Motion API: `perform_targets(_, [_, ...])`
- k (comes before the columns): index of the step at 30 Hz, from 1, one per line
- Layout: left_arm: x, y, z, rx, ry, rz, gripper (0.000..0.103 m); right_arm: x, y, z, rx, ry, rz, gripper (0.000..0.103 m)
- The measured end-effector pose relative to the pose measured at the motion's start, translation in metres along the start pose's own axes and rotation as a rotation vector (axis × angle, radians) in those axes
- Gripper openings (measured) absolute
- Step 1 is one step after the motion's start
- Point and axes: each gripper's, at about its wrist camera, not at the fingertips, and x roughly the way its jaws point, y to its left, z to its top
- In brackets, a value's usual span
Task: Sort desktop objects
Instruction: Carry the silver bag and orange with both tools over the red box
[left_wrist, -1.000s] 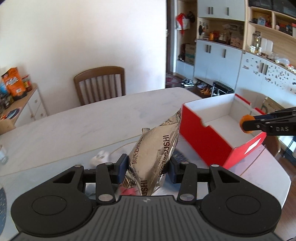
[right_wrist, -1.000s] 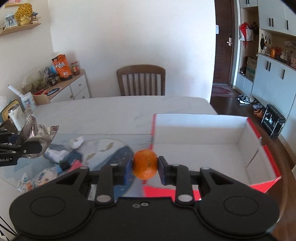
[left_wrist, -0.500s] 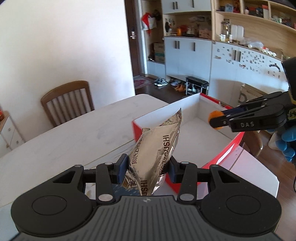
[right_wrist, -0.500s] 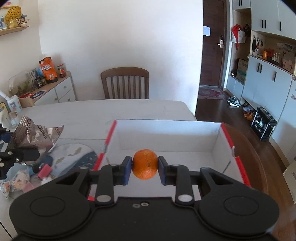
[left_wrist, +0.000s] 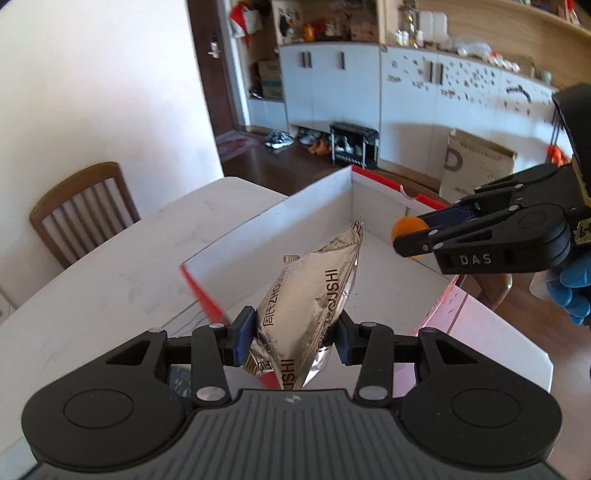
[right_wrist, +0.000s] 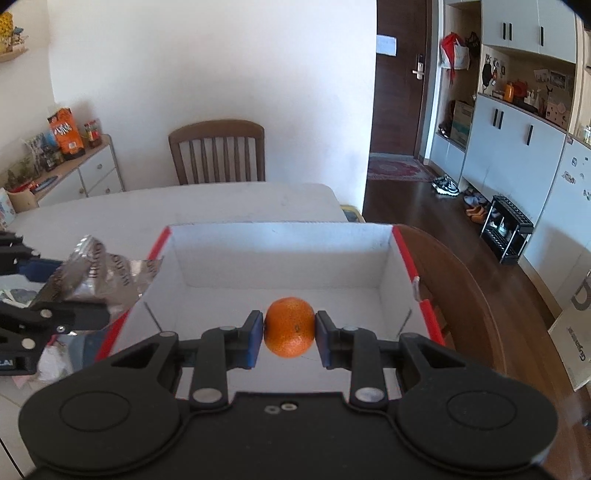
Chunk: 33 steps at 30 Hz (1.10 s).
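Note:
My left gripper (left_wrist: 291, 338) is shut on a silver snack packet (left_wrist: 314, 295) and holds it over the near left corner of the red box with white inside (left_wrist: 321, 206). My right gripper (right_wrist: 289, 338) is shut on an orange (right_wrist: 289, 326) and holds it above the box's white floor (right_wrist: 332, 295). The right gripper with the orange (left_wrist: 408, 229) also shows in the left wrist view, over the box's right side. The packet (right_wrist: 96, 273) and left gripper (right_wrist: 55, 306) show at the left in the right wrist view.
The box sits on a white marble table (right_wrist: 184, 210). A wooden chair (right_wrist: 218, 151) stands at the far side. Several small items (right_wrist: 55, 354) lie on the table left of the box. A sideboard with snacks (right_wrist: 70, 162) is at the far left.
Both grippers have moved over the box: the left one carried the packet to the box's near corner, the right one carried the orange further above the box's inside.

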Motion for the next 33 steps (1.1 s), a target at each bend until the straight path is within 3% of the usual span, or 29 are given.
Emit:
perform_targets(13, [0.082, -0.025, 0.027, 0.144, 0.158, 0.000, 0.042, 0.058, -0.028, 0.000, 0.020, 0.149, 0.023, 0.029])
perform_targets(21, [0.117, -0.022, 0.031, 0.163, 0.248, 0.013, 0.042, 0.084, -0.025, 0.001, -0.062, 0.236, 0.063, 0.029])
perform_targets(33, [0.146, -0.013, 0.027, 0.170, 0.390, -0.023, 0.042, 0.110, -0.026, 0.001, -0.106, 0.349, 0.113, 0.029])
